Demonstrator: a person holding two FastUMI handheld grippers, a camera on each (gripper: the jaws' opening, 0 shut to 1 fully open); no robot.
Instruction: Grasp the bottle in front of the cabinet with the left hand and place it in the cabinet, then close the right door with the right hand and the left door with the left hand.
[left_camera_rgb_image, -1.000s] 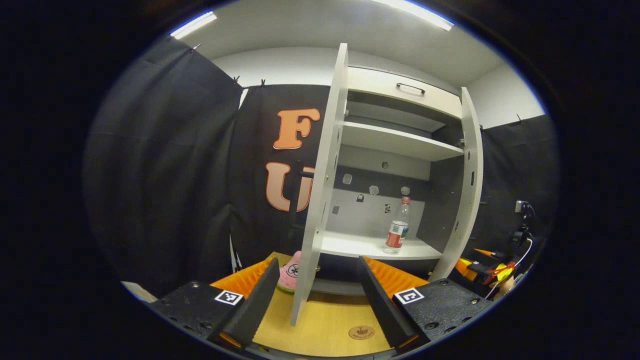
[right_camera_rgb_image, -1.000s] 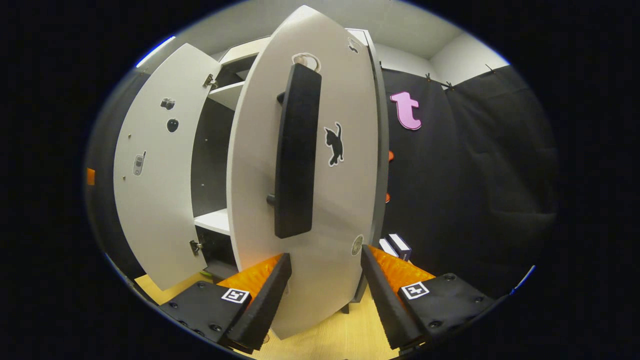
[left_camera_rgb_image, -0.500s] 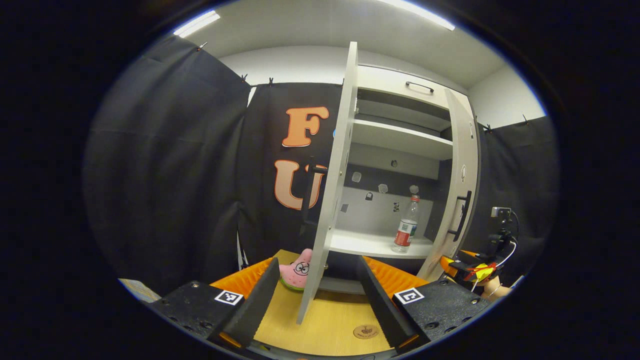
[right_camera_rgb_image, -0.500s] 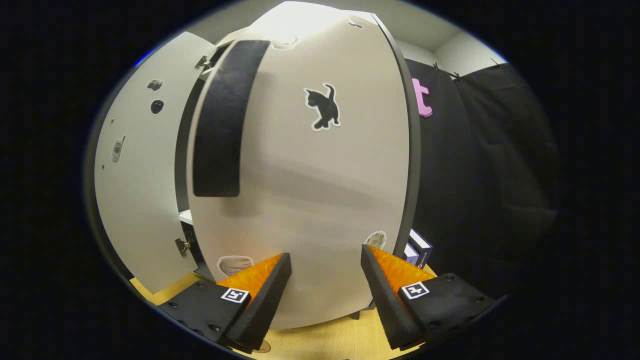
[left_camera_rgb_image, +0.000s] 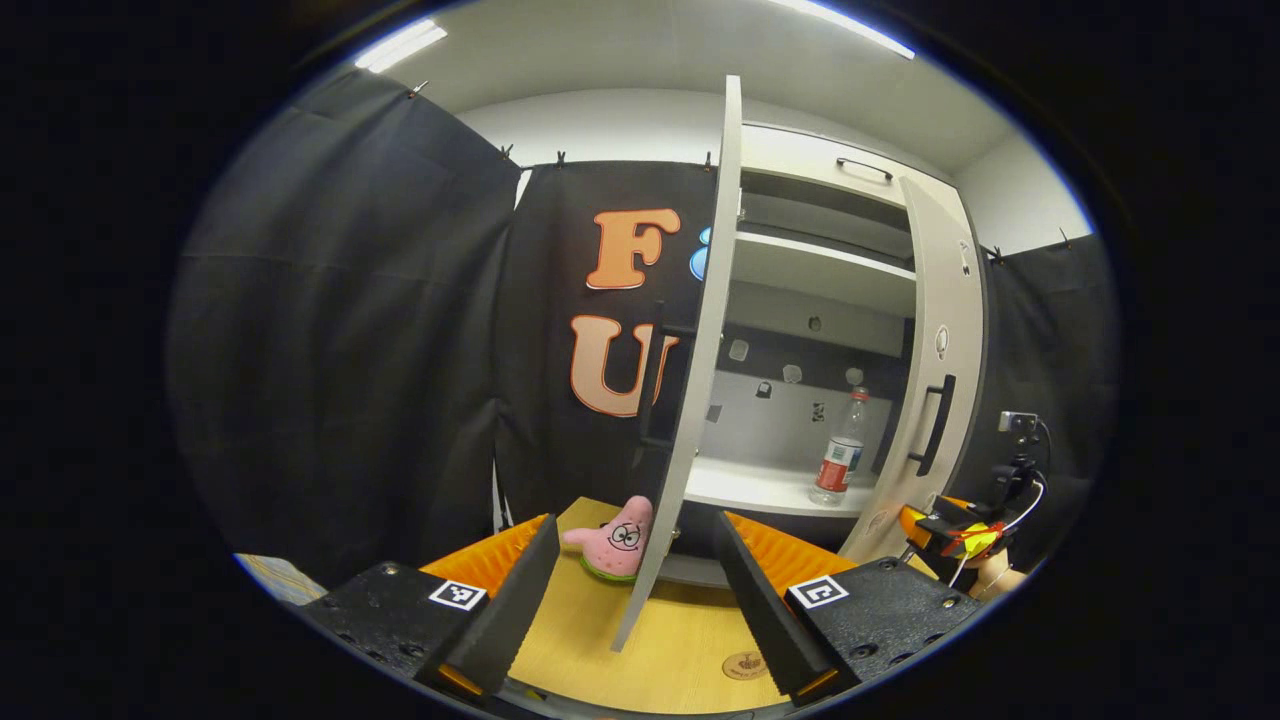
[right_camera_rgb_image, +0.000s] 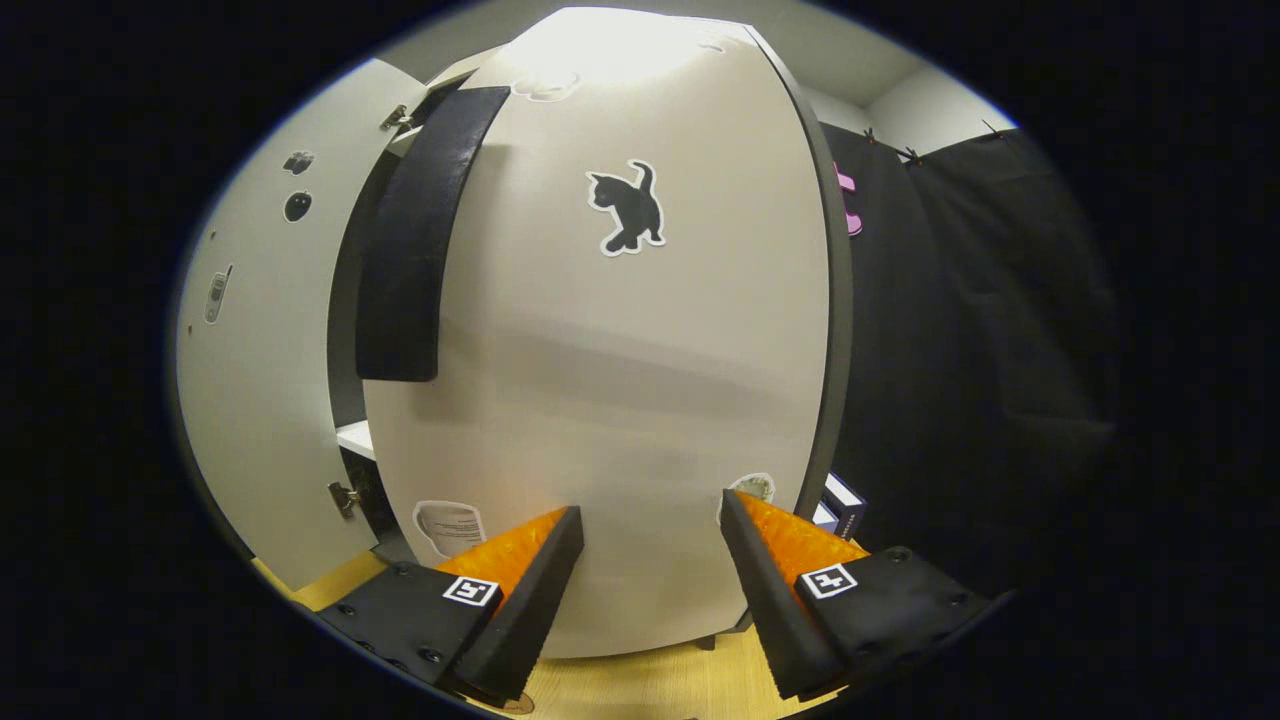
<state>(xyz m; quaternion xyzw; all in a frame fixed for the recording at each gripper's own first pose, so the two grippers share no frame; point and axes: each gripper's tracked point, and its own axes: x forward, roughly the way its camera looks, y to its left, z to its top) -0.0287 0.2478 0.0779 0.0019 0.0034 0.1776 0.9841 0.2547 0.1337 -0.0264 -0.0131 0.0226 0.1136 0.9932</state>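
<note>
Left door edge-on before left claw, open tabletop beneath.

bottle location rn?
In the left gripper view, the bottle stands upright on the cabinet's lower shelf, toward its right end, beside the nearly shut right door.

Black cloth is hung before white walls; ceiling strip lights are lit above a wooden tabletop.

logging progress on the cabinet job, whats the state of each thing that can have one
clear plastic bottle with red label: upright on the lower shelf
white right cabinet door: nearly closed
white left cabinet door: wide open
top drawer with black handle: closed
left gripper: open, empty
right gripper: open, at the right door
</note>
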